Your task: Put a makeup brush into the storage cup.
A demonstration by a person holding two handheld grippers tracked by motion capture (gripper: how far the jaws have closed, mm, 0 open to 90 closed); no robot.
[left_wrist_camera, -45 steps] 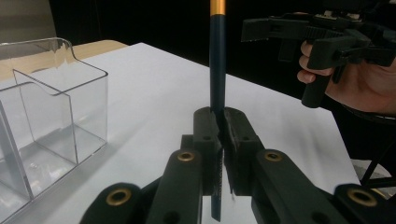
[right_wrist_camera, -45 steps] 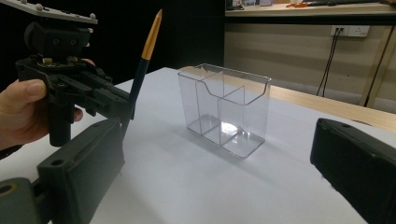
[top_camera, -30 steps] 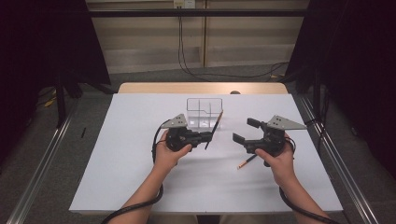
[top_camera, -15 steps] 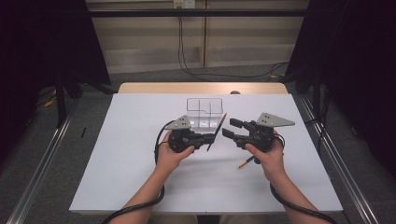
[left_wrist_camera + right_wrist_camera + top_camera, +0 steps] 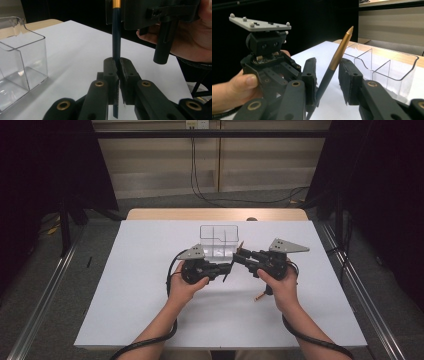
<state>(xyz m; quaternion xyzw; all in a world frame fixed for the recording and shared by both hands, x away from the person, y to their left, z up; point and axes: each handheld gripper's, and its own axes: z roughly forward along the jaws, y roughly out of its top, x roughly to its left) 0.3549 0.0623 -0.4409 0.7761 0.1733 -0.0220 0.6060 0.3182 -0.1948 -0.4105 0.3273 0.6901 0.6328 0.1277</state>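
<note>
White sheeting covers the tabletop (image 5: pixel 150 310), with dark curtains either side and a pale wall with cables behind it in the high view. Near the middle of that frame, toward the far edge, stands a clear box (image 5: pixel 219 239) split into compartments; it sits at the left edge of the left gripper view (image 5: pixel 22 62) and at the right of the right gripper view (image 5: pixel 384 67).

Just below the box in the high view, the two hands meet. The left tool (image 5: pixel 226 268) is clamped on a pen (image 5: pixel 231 264), a dark blue barrel with a gold tip. In the left gripper view the pen (image 5: pixel 116 45) rises upright out of the closed pads (image 5: pixel 111 75), its lower end hanging below them. The left hand (image 5: pixel 186 287) holds that tool level, pointing right in the high view.

The right tool (image 5: pixel 241 256) faces it from the right, held by the right hand (image 5: pixel 281 287). Its jaws have just been closing and stand a little apart on either side of the pen. In the right gripper view the pen (image 5: pixel 337 62) leans between the pads, touching or nearly touching the left one (image 5: pixel 310 80) and clear of the right one, gold tip pointing to the upper right. A second pencil-like stick (image 5: pixel 259 296) lies on the tabletop by the right wrist.
</note>
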